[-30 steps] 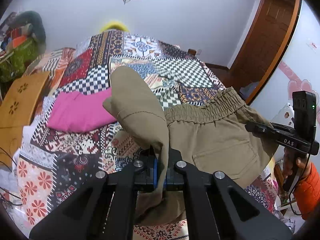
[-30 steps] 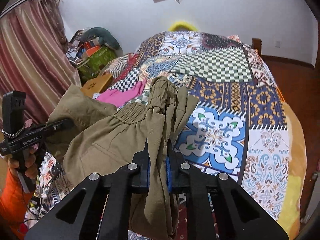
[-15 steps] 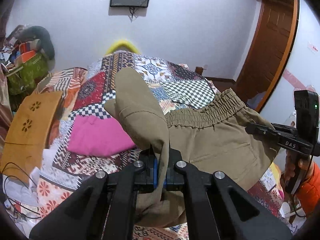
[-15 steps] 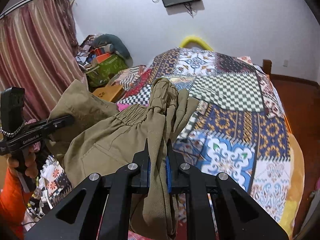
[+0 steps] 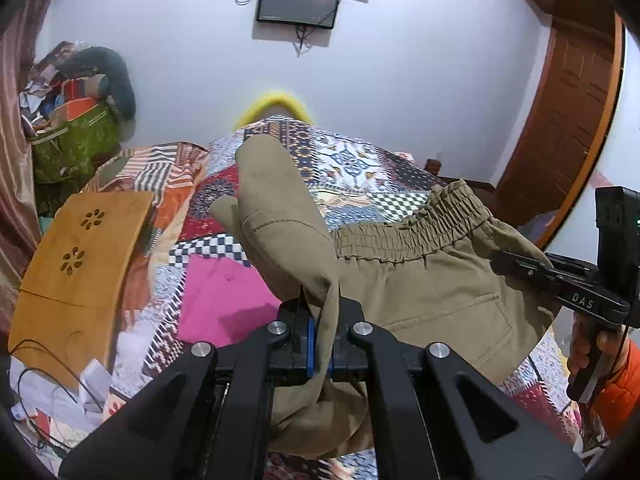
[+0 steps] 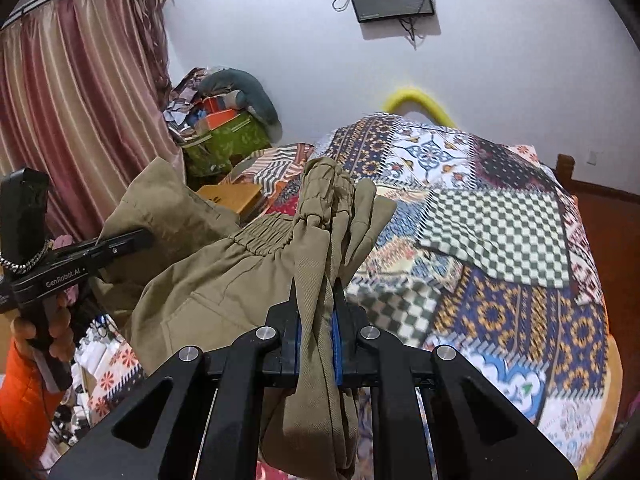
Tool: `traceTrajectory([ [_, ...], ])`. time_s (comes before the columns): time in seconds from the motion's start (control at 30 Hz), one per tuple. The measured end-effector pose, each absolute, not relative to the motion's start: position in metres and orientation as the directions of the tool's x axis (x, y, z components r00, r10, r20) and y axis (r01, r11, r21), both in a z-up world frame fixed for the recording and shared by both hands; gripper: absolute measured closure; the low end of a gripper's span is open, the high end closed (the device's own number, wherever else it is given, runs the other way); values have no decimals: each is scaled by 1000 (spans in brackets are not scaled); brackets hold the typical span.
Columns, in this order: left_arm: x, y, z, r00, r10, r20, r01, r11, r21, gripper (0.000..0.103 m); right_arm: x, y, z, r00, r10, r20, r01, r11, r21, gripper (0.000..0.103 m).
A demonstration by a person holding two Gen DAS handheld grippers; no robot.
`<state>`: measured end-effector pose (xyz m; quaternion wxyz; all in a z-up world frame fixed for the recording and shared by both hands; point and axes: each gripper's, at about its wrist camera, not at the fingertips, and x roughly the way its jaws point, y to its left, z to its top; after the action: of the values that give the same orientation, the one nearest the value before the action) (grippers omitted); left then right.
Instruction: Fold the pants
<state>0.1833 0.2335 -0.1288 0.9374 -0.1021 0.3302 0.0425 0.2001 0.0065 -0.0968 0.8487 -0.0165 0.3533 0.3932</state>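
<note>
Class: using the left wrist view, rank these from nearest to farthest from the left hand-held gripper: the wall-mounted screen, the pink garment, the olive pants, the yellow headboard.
1. Olive pants: clamped in the left hand-held gripper.
2. Pink garment: on the quilt, just ahead to the left.
3. Yellow headboard: at the bed's far end.
4. Wall-mounted screen: high on the wall beyond the bed.

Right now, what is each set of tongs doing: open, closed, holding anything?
Left tongs: closed on the khaki pants.
Right tongs: closed on the same pants, near the gathered waistband.
</note>
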Motion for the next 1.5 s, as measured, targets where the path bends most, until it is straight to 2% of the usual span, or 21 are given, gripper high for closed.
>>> traceTrajectory([
  [0.2,204,269,-139,768,6,-640,-170,966,-195,100,219,37,-98,442,653,-616,-695,683,225,94],
  [0.63,253,325,-172,742,24,-670,-196,964,-182,100,260,92,-125,436,649,-623,-688,687,234,94],
  [0.83,277,346,-221,676,36,-736,-224,961,-159,100,273,105,-159,402,620,-674,-669,701,245,94],
  [1.03,280,368,-277,588,74,-806,-298,945,-131,100,273,101,-198,374,540,-754,-656,729,197,94],
  [1.17,274,382,-301,541,17,-841,-339,920,-199,97,277,93,-211,334,514,-790,-643,737,208,93],
  [1.3,267,383,-308,538,10,-843,-356,909,-217,93,274,96,-213,331,478,-813,-651,740,170,89],
  [1.33,265,384,-308,536,8,-844,-360,907,-219,92,274,97,-213,330,472,-817,-653,740,164,85],
  [1.5,253,384,-302,512,16,-859,-386,898,-213,82,267,95,-208,330,434,-838,-654,745,129,75],
])
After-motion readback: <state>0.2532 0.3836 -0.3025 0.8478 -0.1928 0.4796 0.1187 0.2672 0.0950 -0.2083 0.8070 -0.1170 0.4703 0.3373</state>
